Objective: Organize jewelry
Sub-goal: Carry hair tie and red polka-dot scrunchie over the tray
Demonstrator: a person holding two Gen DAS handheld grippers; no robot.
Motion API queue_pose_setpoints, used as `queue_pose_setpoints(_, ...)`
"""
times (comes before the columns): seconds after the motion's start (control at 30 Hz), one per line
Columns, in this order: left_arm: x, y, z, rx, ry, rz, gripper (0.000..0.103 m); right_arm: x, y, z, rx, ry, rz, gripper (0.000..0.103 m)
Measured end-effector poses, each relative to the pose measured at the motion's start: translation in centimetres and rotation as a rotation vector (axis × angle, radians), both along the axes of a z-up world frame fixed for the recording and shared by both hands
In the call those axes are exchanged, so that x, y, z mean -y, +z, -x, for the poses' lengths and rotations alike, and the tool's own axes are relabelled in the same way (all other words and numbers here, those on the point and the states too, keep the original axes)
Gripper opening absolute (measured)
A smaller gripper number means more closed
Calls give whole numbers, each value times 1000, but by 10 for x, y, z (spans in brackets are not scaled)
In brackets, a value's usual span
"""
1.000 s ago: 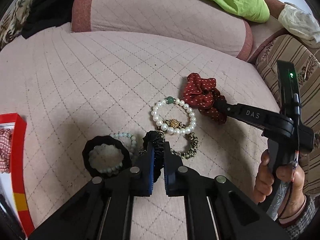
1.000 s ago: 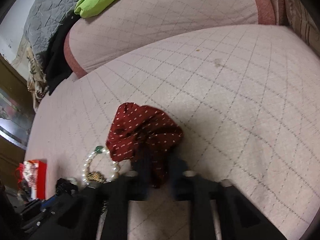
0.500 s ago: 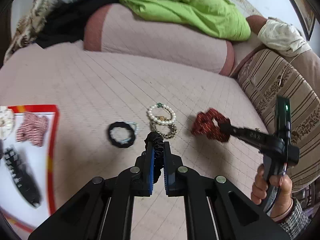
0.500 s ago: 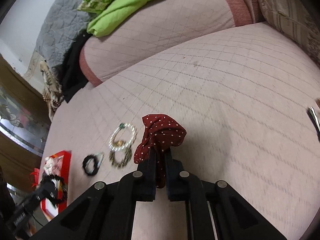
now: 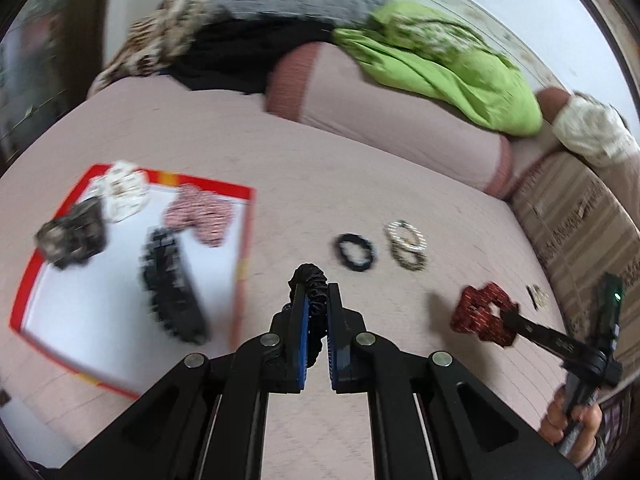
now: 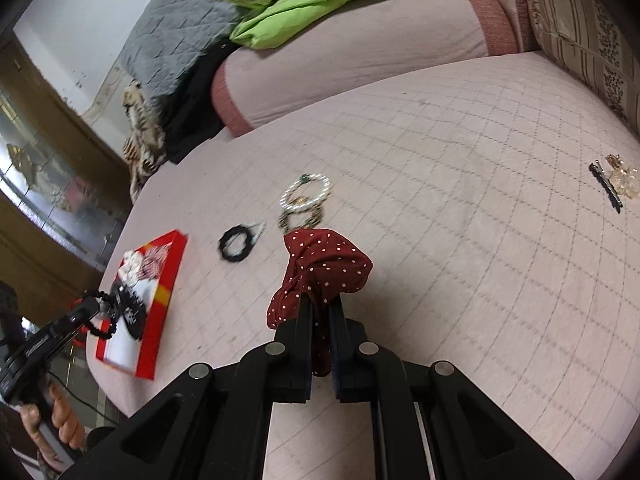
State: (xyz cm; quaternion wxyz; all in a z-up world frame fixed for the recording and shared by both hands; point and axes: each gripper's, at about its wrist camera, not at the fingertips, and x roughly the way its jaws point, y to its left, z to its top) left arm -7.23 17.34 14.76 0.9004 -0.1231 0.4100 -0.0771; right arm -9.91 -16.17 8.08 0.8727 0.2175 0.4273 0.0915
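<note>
Left gripper (image 5: pixel 317 300) clamps a black scrunchie (image 5: pixel 310 280); right gripper (image 6: pixel 320 304) clamps the red scrunchie (image 6: pixel 324 264). Only the right view shows a hair clip (image 6: pixel 606 190), far right of the red tray (image 6: pixel 162 292).

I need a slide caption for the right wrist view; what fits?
Right gripper lifts a red polka-dot scrunchie above the quilted sofa seat, bracelets and red-rimmed tray beyond.

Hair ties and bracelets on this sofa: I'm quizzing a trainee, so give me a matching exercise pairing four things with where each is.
Things:
1. red dotted scrunchie
2. black coiled tie
3. pearl bracelet
4. black claw clip

Places:
A. lying on the cushion
B. in the red tray
C. in the left gripper
D. in the right gripper

Pairs: 1-D, 2-C, 3-A, 4-B
</note>
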Motion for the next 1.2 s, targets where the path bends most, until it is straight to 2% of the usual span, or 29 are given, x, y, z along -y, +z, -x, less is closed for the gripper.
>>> queue_pose_setpoints(0.43, -104, -13, 21, -4, 203, 56, 7, -79, 25, 10, 22, 150, 30, 8)
queue_pose_setpoints(0.53, -118, -15, 23, -8, 237, 16, 7, -106, 33, 7, 33, 202, 34, 8)
queue_pose_setpoints(0.63, -130, -17, 21, -16, 269, -57, 7, -134, 39, 1, 39, 258, 33, 8)
queue_pose_setpoints(0.8, -155, -22, 10, -61, 303, -72, 7, -194, 46, -8, 33, 383, 27, 8)
queue_pose_setpoints(0.9, -164, -27, 7, -73, 320, -108, 7, -237, 45, -13, 25, 464, 31, 8)
queue_pose_setpoints(1.07, -178, -34, 6, -76, 354, -108, 7, -299, 36, -20, 9, 559, 41, 8)
queue_pose_setpoints(1.2, -190, -41, 4, -86, 392, -142, 7, -334, 15, -36, -53, 594, -48, 8)
